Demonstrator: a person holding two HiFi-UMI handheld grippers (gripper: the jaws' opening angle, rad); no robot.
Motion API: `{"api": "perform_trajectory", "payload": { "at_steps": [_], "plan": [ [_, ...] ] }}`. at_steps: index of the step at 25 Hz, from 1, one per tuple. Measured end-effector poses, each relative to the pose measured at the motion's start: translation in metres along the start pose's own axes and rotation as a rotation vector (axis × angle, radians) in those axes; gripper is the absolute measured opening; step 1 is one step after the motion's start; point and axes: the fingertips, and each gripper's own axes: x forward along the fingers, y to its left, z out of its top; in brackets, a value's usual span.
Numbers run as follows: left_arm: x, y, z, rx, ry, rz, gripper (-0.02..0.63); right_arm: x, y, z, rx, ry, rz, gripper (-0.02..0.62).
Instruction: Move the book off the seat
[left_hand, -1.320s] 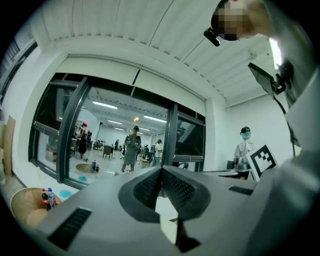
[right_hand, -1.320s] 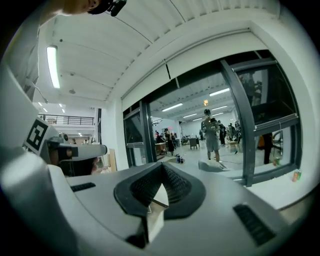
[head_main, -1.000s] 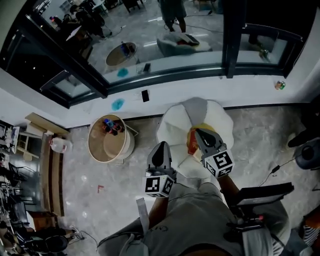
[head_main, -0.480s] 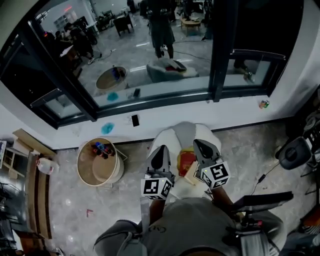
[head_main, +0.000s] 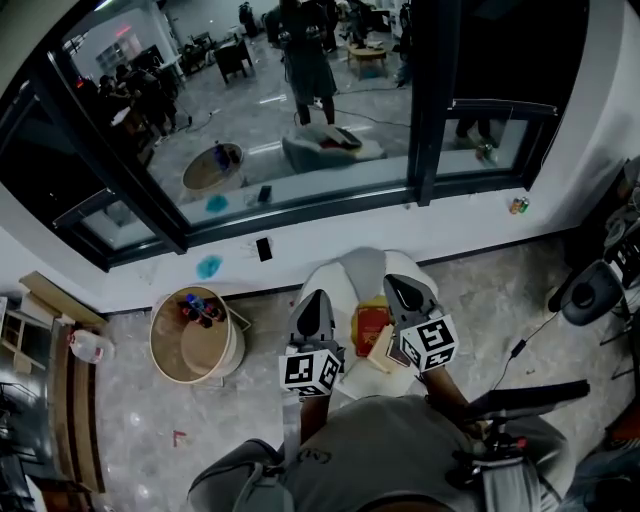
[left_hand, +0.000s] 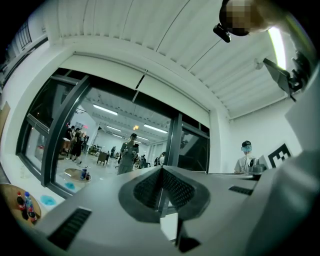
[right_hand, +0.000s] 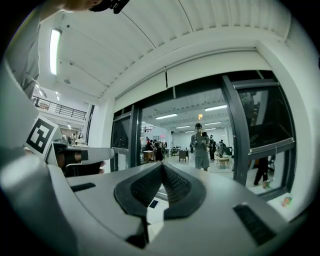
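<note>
A red and yellow book (head_main: 371, 322) lies on the white, petal-shaped seat (head_main: 335, 278) by the window wall, with a paler flat thing (head_main: 383, 350) at its near edge. My left gripper (head_main: 316, 298) hovers over the seat's left side, left of the book, and is shut and empty. Over the seat's right side, just right of the book, my right gripper (head_main: 396, 286) is also shut and empty. In the left gripper view the left gripper (left_hand: 161, 170) points level at the window. The right gripper (right_hand: 163, 166) in its own view does the same. Neither gripper view shows the book.
A round wooden tub table (head_main: 190, 340) with small bottles stands left of the seat. A dark phone (head_main: 263, 248) and a blue patch (head_main: 208, 266) lie on the white sill. A can (head_main: 517, 205) sits on the sill at the right. A black fan-like object (head_main: 588, 295) stands at the right.
The head view has tilted up and shows more of the window. Both grippers have risen a little and stay shut. The book, partly under the right gripper before, now shows between them.
</note>
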Motion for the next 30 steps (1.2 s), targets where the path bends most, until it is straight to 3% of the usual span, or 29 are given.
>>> {"api": "perform_trajectory", "payload": {
  "at_steps": [7,8,9,10,11,15,30],
  "plan": [
    [-0.002,-0.007,-0.002,0.046,-0.017,-0.001,0.012,-0.003,0.009,0.004,-0.004,-0.011,0.014,0.019],
    [-0.004,-0.007,-0.001,0.061,-0.036,0.01,0.026,-0.004,0.01,0.005,-0.011,-0.014,0.006,0.086],
    [-0.005,-0.007,0.002,0.079,-0.058,0.014,0.145,-0.005,0.01,0.006,-0.017,-0.016,-0.002,0.222],
    [-0.006,-0.008,0.004,0.097,-0.075,0.012,0.325,-0.007,0.01,0.007,-0.021,-0.02,-0.008,0.269],
    [-0.006,-0.01,0.005,0.115,-0.082,0.004,0.36,-0.007,0.009,0.009,-0.023,-0.031,-0.012,0.277],
    [-0.005,-0.016,-0.002,0.115,-0.053,-0.014,0.36,-0.011,0.007,0.011,0.0,-0.062,-0.001,0.278],
    [-0.013,-0.007,-0.005,0.12,-0.021,0.001,0.36,-0.007,0.014,0.001,0.015,0.007,0.013,0.278]
  ]
}}
